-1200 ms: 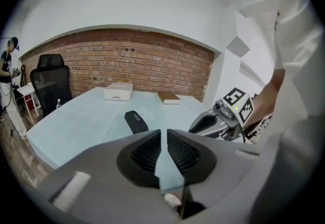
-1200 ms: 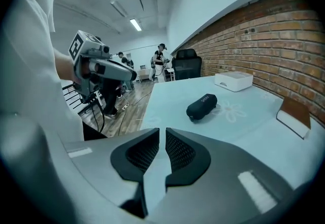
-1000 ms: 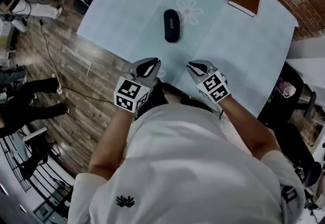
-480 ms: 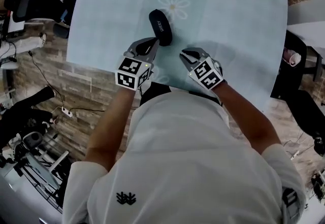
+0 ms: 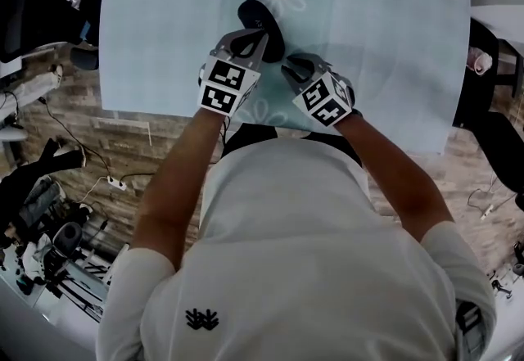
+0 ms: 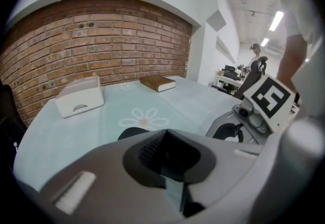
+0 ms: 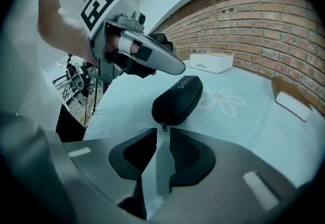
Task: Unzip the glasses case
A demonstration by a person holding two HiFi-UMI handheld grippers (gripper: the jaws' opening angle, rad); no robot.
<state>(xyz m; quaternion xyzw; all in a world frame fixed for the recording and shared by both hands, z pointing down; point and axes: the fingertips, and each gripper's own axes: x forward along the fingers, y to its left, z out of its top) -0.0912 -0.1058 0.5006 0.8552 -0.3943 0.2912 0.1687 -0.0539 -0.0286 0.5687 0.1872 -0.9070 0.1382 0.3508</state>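
Both grippers close in on the zipped glasses case at the near side of the table.
The left gripper, jaws together and empty, hangs against the left flank of the black glasses case. The case's long axis runs away from the person. Its near end, with the zip pull, lies just ahead of the right gripper, whose jaws stand a slit apart around nothing. The right gripper looks better placed to take the pull.
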